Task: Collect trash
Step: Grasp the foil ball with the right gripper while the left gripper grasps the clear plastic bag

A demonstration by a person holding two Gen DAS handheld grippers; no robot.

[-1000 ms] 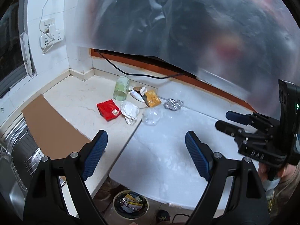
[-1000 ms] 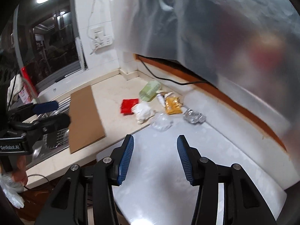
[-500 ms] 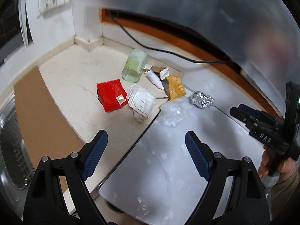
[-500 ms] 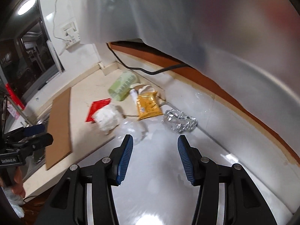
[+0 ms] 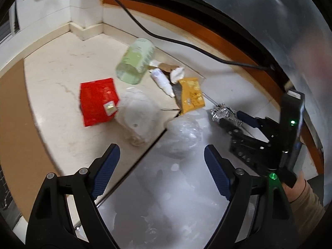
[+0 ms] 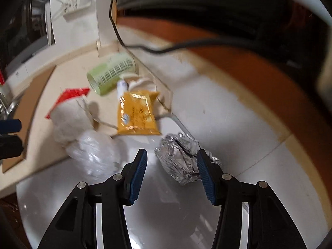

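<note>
Both claws have been brought down much closer to the litter than 1 second earlier. The left gripper (image 5: 161,167) is held wide open and empty, a clear plastic wad (image 5: 184,136) just ahead of it. The right gripper (image 6: 171,173) is half open, unclamped, now straddling the crumpled foil ball (image 6: 182,161), formerly far ahead.

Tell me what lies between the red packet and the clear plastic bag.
In the left wrist view, a crumpled white wad lies between the red packet and the clear plastic bag, beside the packet's edge.
</note>
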